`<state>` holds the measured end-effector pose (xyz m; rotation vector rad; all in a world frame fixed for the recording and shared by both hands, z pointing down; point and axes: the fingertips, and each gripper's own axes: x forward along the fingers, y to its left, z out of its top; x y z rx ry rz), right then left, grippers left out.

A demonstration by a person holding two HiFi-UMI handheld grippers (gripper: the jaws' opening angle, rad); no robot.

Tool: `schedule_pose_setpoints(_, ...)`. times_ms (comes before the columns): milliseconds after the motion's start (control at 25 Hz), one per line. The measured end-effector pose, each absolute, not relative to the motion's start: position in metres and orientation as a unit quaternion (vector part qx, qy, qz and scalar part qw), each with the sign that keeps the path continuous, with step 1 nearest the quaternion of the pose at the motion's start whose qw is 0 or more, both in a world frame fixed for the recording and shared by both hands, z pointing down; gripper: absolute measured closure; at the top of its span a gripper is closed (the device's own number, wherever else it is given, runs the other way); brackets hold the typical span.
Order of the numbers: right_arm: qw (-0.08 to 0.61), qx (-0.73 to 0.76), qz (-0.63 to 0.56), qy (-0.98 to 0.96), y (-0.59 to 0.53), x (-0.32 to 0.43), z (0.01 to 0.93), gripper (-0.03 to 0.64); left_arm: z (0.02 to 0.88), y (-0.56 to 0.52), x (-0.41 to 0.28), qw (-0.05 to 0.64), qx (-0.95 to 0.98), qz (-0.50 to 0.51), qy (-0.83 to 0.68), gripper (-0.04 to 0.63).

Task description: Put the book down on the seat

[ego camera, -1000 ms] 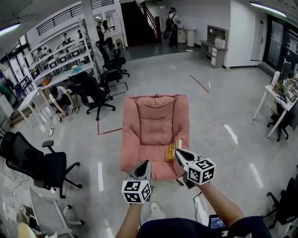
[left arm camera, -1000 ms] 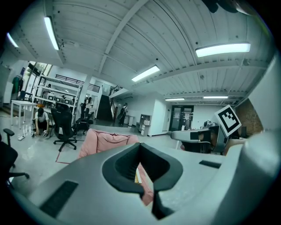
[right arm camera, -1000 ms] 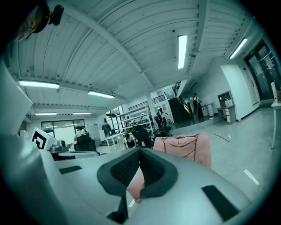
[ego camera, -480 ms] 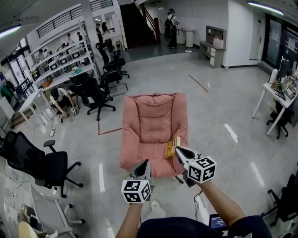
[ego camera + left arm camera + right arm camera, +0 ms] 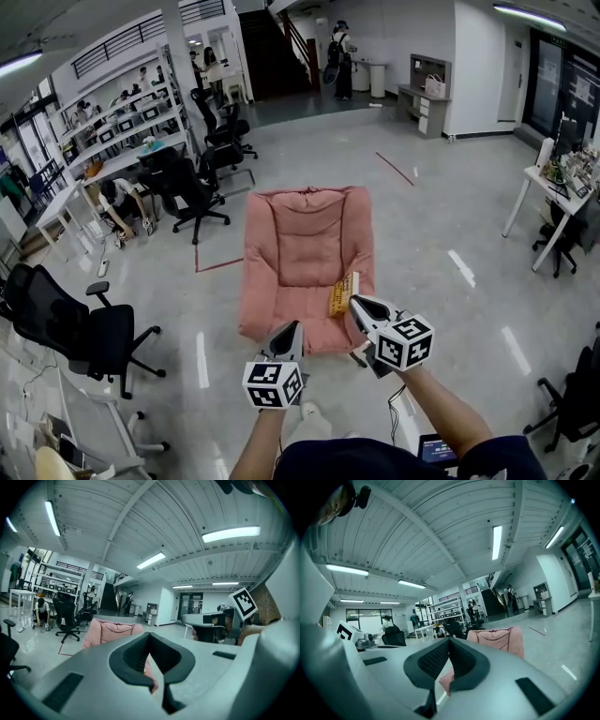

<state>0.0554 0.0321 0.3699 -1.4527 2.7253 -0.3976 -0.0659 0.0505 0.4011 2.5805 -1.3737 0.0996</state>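
Observation:
A pink padded chair stands on the grey floor ahead of me. A yellow book rests on the right edge of its seat. My right gripper hovers just in front of the book, jaws shut with nothing between them. In the right gripper view my right gripper points level and the chair shows beyond its tip; the book is hidden there. My left gripper is near the seat's front edge, shut and empty. From my left gripper the chair shows behind the jaws.
Black office chairs stand at the left and behind the pink chair. A white desk is at the right. A person crouches by the shelves. Red tape lines mark the floor.
The pink chair and book sit slightly higher and smaller in the head view. Both grippers stay shut and keep about the same place in the picture.

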Motion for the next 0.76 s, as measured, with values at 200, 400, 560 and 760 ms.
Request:
schedule_pose_setpoints(200,0.016,-0.473,-0.126,0.872,0.039,0.06,0.369,0.597,0.401,0.053,-0.058,0.109,0.884,0.036,-0.454,0.591)
schedule_pose_setpoints(400,0.023,-0.478,-0.129,0.869,0.045,0.065,0.368,0.597,0.403,0.06,-0.052,0.098,0.887,0.053,-0.448,0.591)
schedule_pose_setpoints(560,0.025,-0.477,-0.132,0.869,0.049,0.065,0.37,0.597,0.402,0.063,-0.054,0.077,0.886,0.068,-0.453,0.591)
schedule_pose_setpoints(760,0.019,-0.477,-0.138,0.868,0.057,0.067,0.38,0.597,0.406,0.069,-0.051,0.074,0.889,0.073,-0.447,0.591)
